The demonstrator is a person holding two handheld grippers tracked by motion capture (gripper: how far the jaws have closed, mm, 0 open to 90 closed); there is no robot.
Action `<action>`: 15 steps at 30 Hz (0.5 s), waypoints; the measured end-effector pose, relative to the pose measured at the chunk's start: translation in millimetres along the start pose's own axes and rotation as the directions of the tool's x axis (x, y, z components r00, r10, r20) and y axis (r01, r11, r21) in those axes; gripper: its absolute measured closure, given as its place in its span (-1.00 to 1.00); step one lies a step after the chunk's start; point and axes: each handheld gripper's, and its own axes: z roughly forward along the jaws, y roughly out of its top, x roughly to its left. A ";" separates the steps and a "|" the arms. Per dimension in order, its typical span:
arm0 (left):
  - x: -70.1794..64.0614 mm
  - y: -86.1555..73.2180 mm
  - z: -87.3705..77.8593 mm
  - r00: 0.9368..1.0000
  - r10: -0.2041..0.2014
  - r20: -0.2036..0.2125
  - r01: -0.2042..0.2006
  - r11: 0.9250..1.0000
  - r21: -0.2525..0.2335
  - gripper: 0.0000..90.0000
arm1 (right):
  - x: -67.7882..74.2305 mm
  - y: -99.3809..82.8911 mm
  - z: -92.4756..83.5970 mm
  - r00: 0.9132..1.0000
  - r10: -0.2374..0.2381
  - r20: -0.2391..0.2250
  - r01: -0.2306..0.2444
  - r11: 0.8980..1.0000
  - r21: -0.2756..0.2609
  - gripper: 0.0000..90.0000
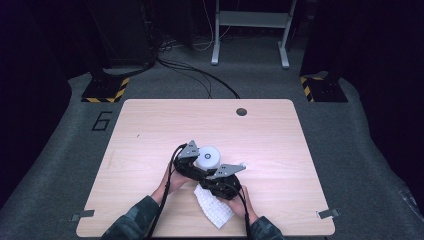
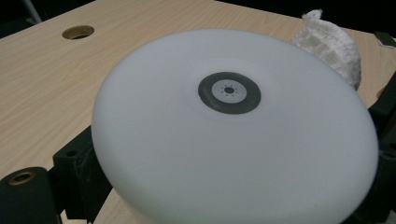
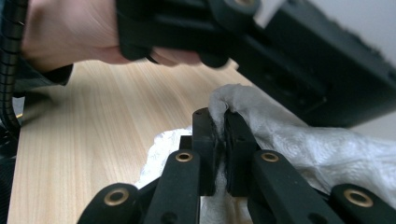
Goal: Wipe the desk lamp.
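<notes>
A white round disc with a dark ring at its centre sits between the black jaws of my left gripper, which press on its two sides. From above, the disc is near the table's middle with the left gripper at its left. My right gripper is shut on a fold of white waffle cloth. In the high view the right gripper lies just below the disc, close against the left one, and the cloth trails toward the front edge. A bunch of cloth shows beyond the disc.
The light wooden table has a round cable hole near its far edge. A person's hand holds the left gripper's body just ahead of my right jaws. Beyond the table are grey carpet, cables and a metal stand.
</notes>
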 end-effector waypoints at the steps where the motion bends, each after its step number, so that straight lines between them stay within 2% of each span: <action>1: 0.0 0.0 0.0 1.000 0.000 0.000 0.000 1.000 0.000 -0.81 | -1.2 -1.0 0.9 1.000 0.008 -0.001 -0.008 1.000 0.008 0.89; 4: 0.0 0.1 -0.1 1.000 0.001 -0.001 -0.001 1.000 0.002 -0.81 | -3.0 -2.5 2.9 1.000 0.019 0.000 -0.019 0.999 0.034 0.89; 5: 0.4 0.2 -0.4 1.000 0.002 0.008 -0.002 1.000 0.005 -0.81 | -4.7 -5.0 5.3 0.999 0.033 -0.005 -0.032 0.997 0.069 0.89; 7: 0.2 0.1 -0.1 1.000 0.004 0.000 -0.004 1.000 0.001 -0.81 | -7.8 -6.6 6.5 0.999 0.033 -0.011 -0.032 0.996 0.082 0.89; 12: 0.2 0.1 -0.1 1.000 0.004 0.000 -0.004 1.000 0.002 -0.81 | -8.1 -6.2 4.8 0.999 0.033 -0.013 -0.032 0.996 0.086 0.89; 15: 0.0 0.1 0.0 1.000 0.001 0.001 -0.001 1.000 0.001 -0.81 | -10.3 -6.5 -1.3 0.999 0.049 -0.007 -0.048 0.996 0.077 0.89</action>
